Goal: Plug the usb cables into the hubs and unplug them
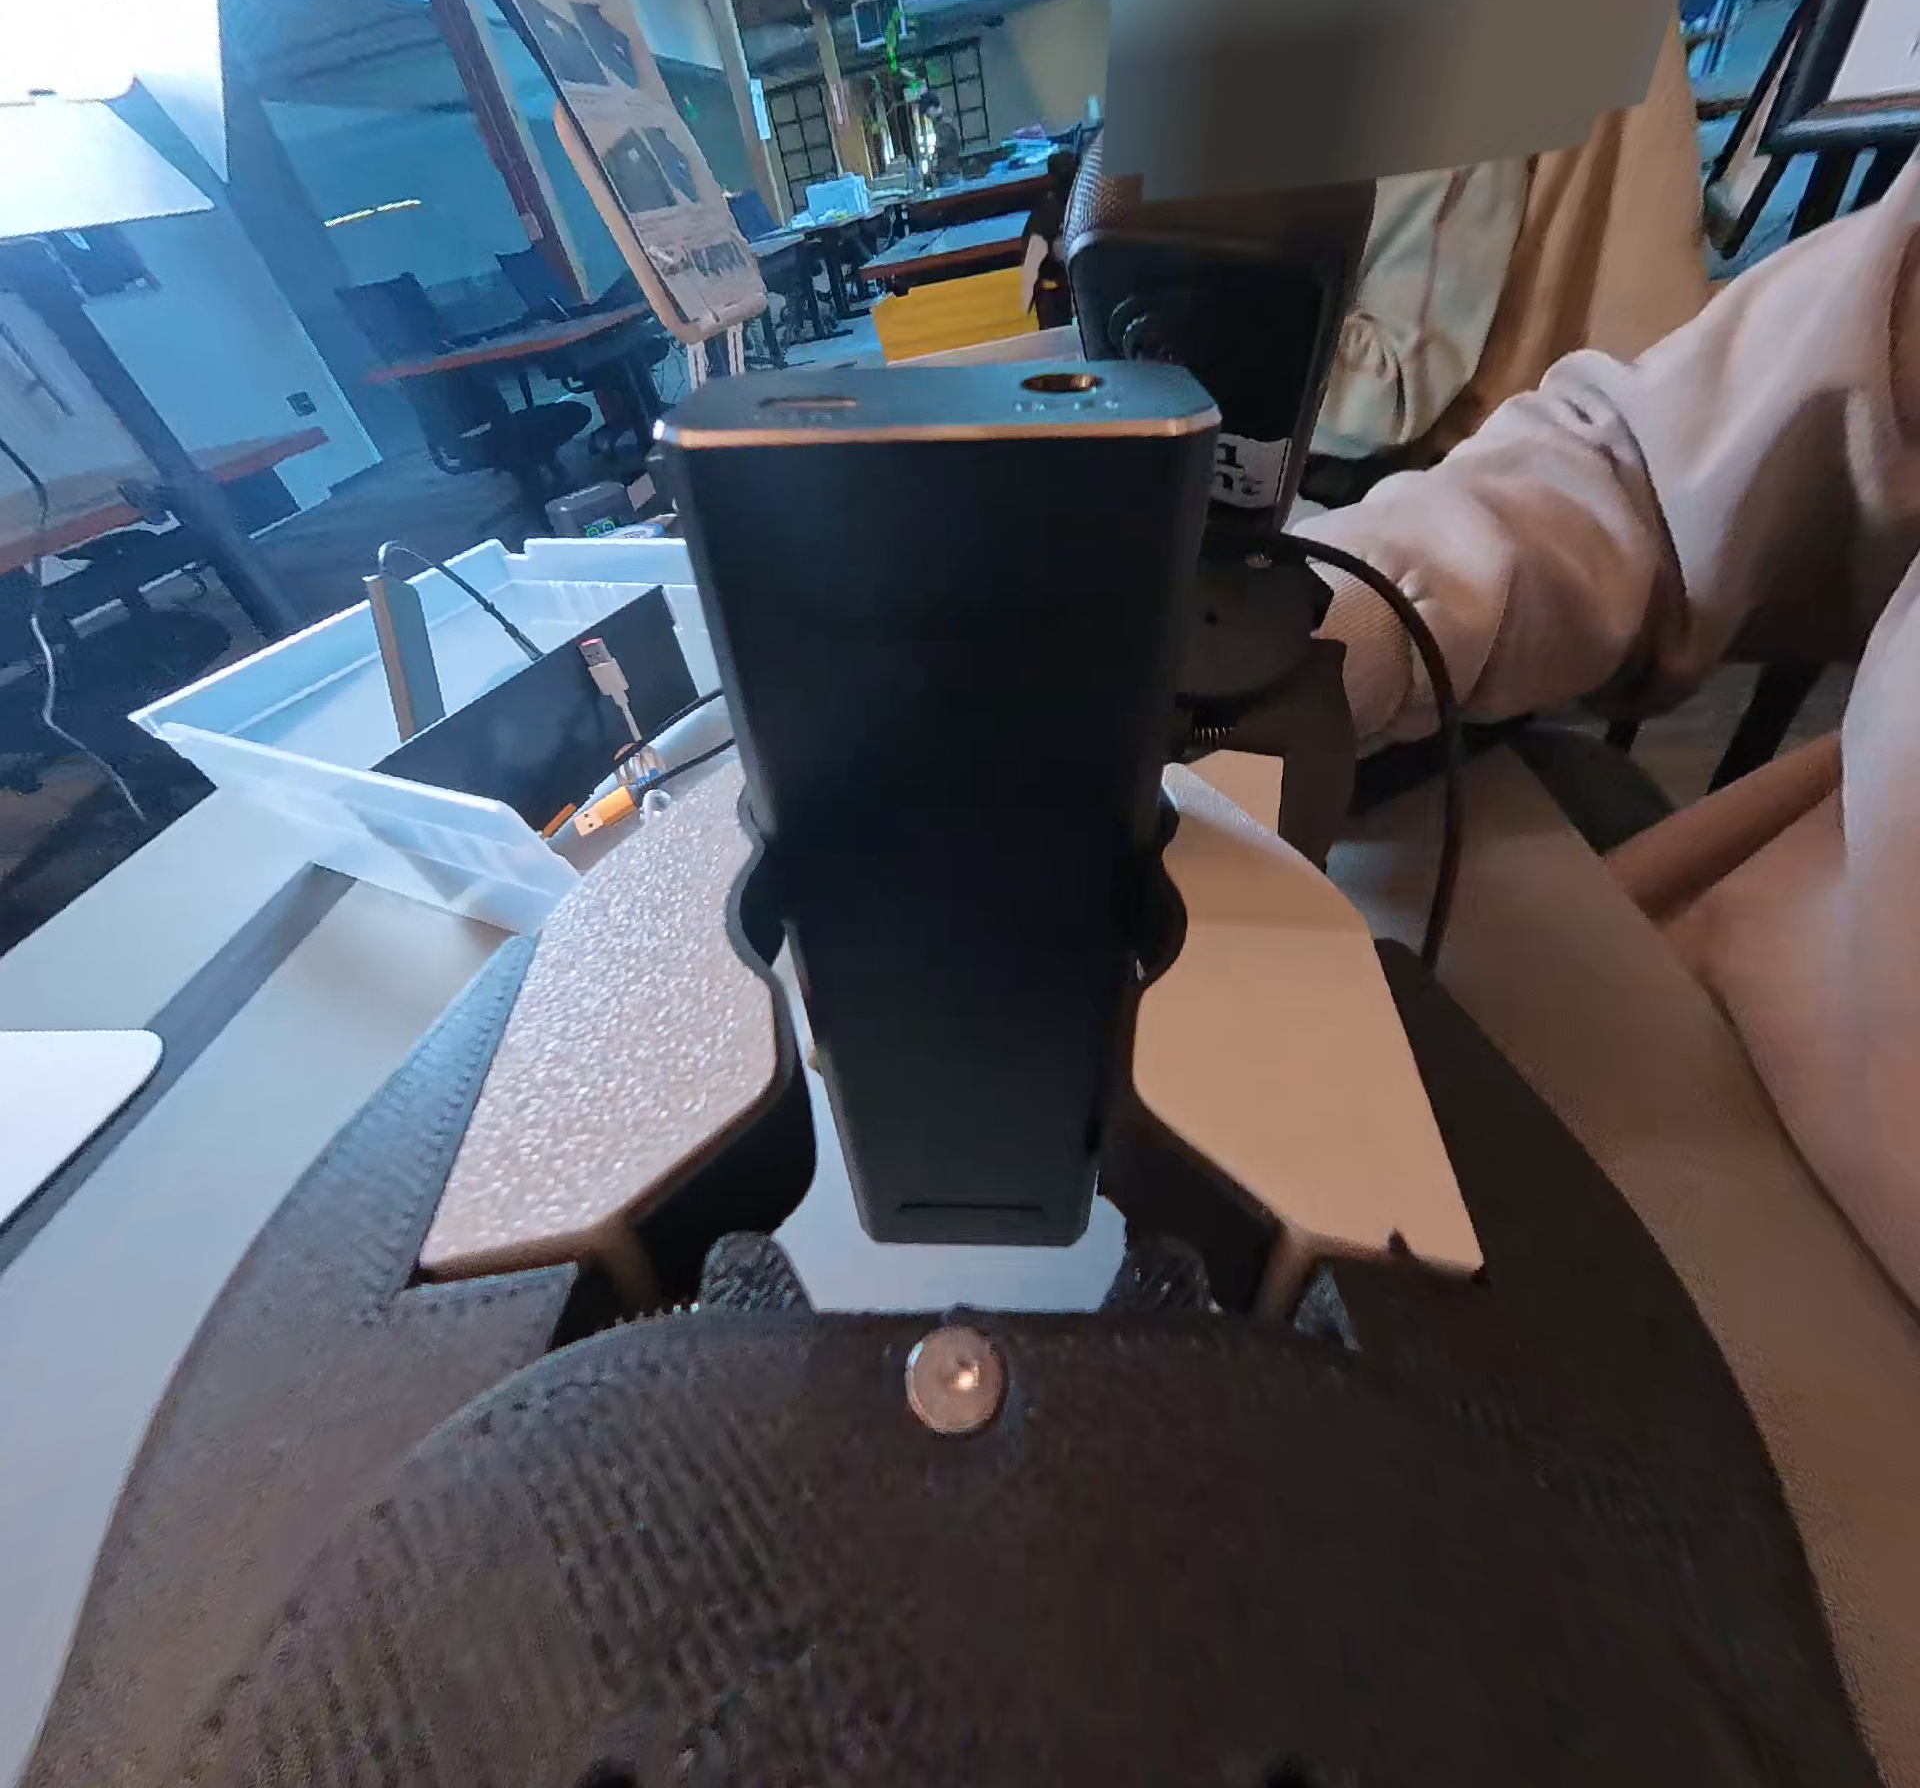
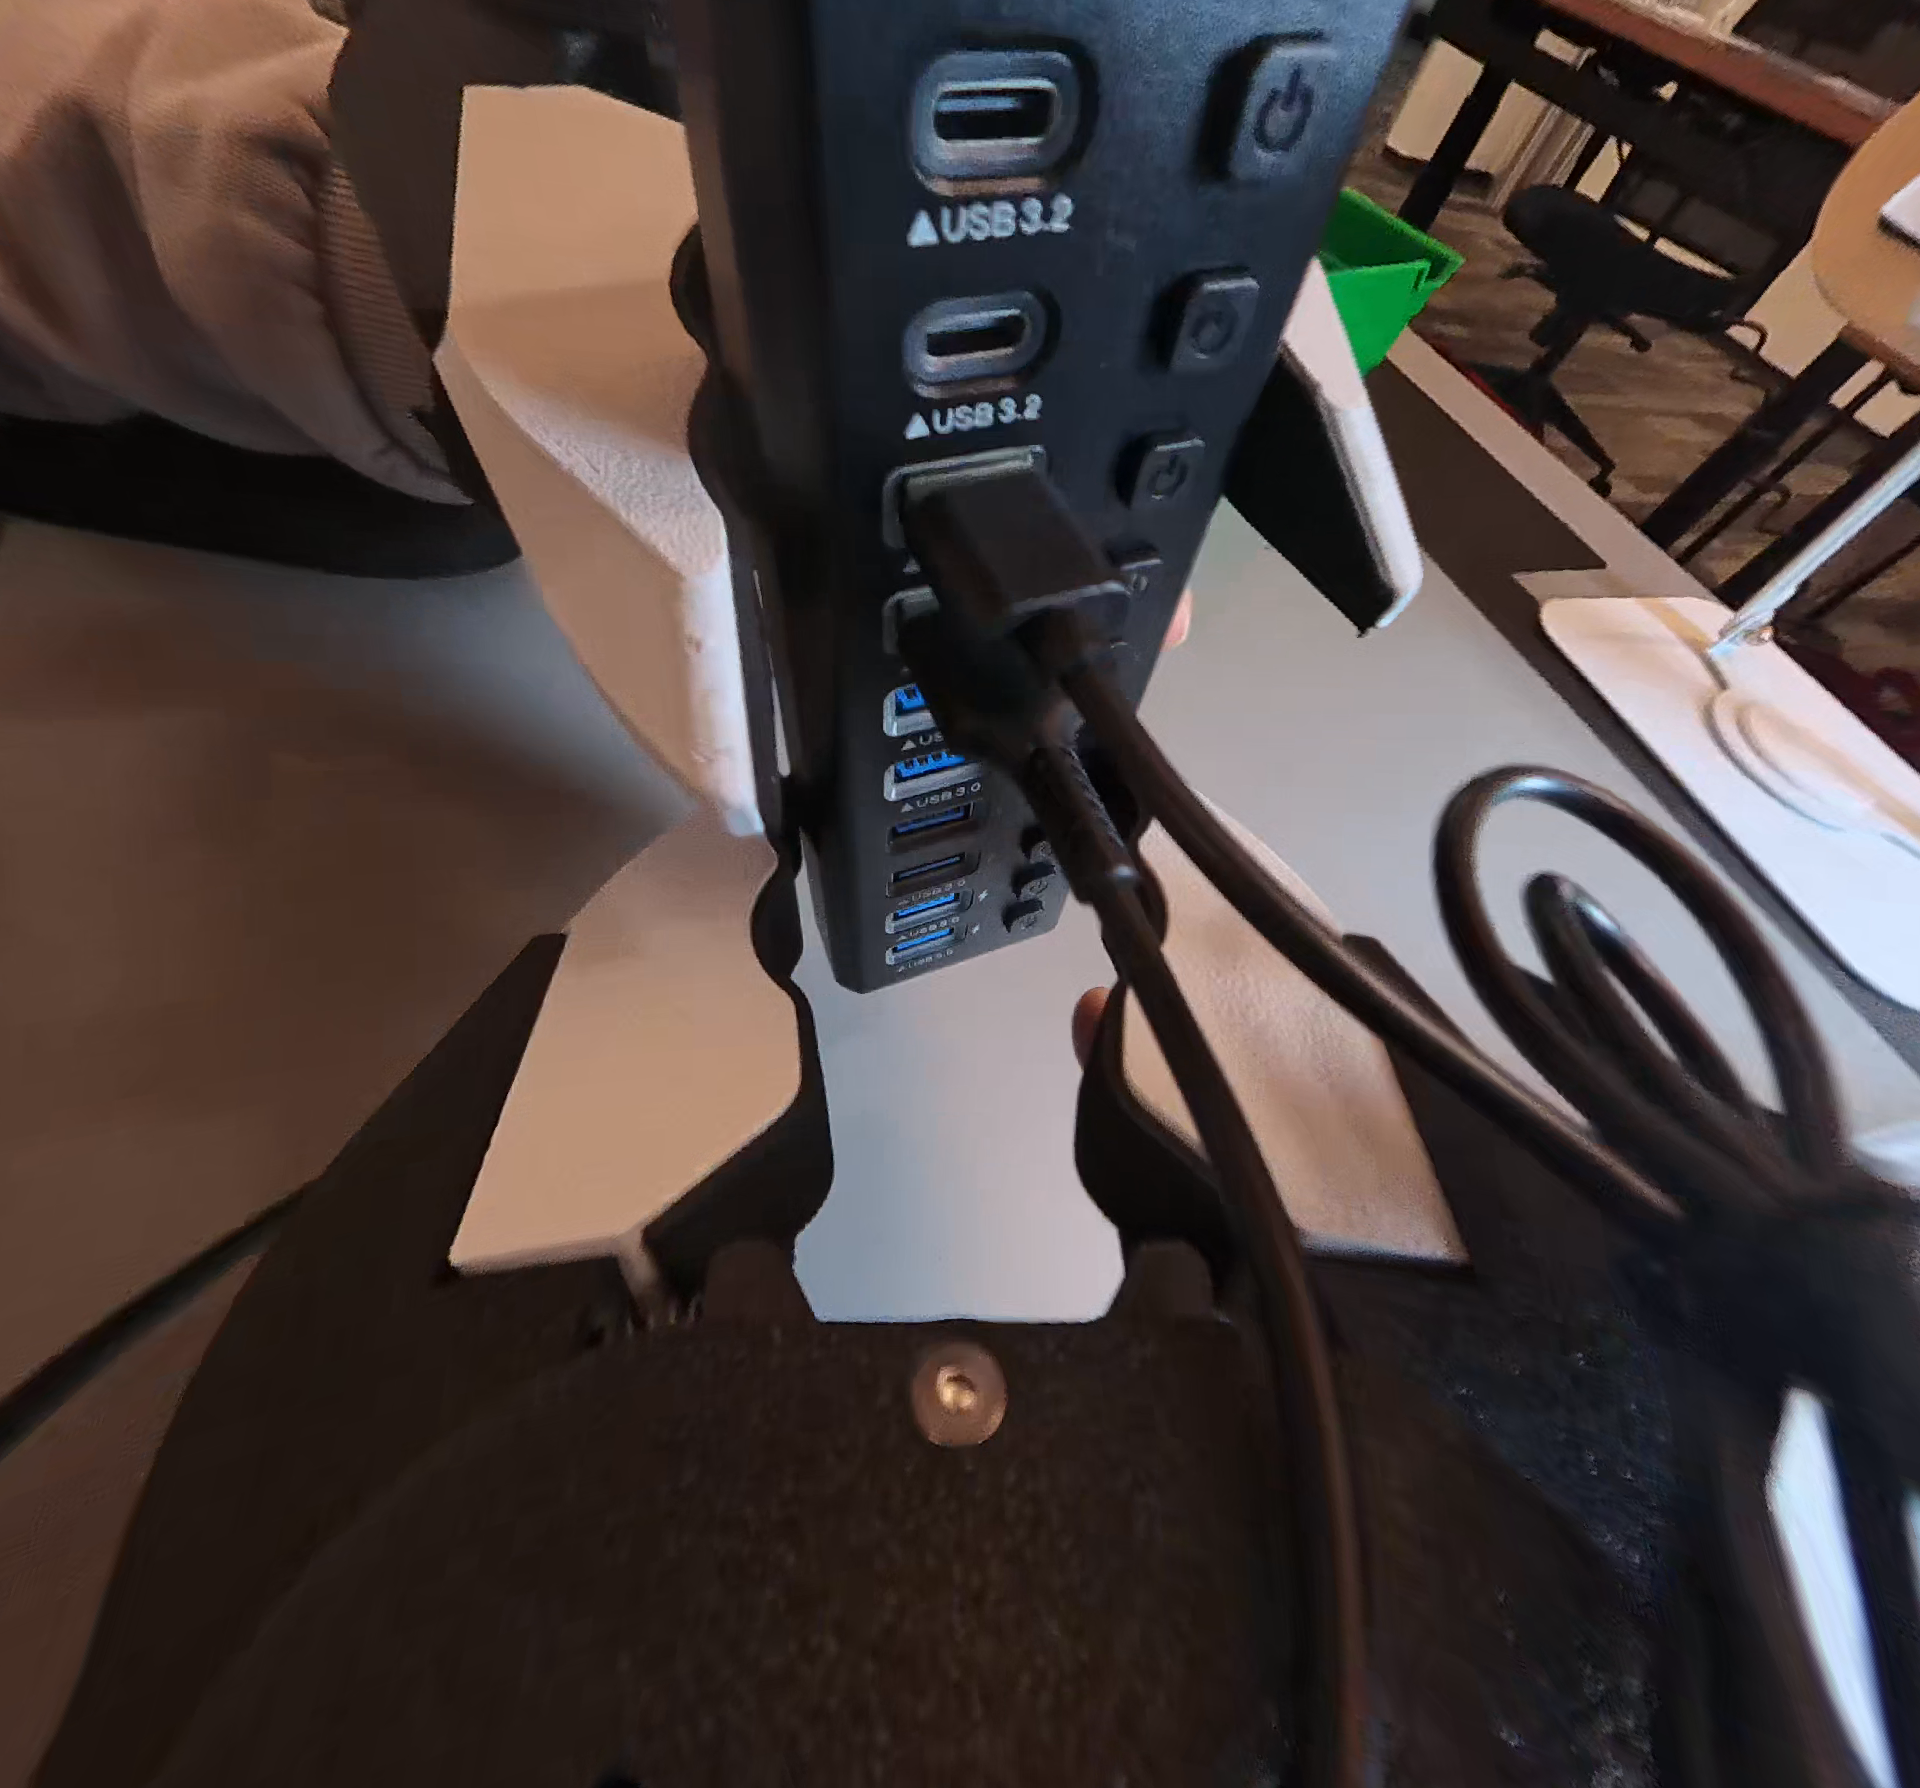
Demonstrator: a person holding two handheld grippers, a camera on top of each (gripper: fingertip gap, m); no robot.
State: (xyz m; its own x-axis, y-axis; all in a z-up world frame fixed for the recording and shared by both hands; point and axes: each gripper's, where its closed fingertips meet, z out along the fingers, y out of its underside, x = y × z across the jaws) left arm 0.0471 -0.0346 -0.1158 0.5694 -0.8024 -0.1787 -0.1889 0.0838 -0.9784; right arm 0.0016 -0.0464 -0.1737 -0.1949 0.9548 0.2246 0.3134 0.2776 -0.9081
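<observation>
Fingers of left gripper around upright hub

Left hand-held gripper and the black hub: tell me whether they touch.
Touching. The left wrist view shows the left hand-held gripper with both fingers pressed against the sides of the black hub, no gap.

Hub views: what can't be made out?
- Hub ports: left wrist view shows only its back.
- Lower plug: right wrist view, upper plug covers its port.
- Right gripper: open or shut unclear; hub hides it in left wrist view.
- Cables: blurred, cut off at right edge, right wrist view.
</observation>
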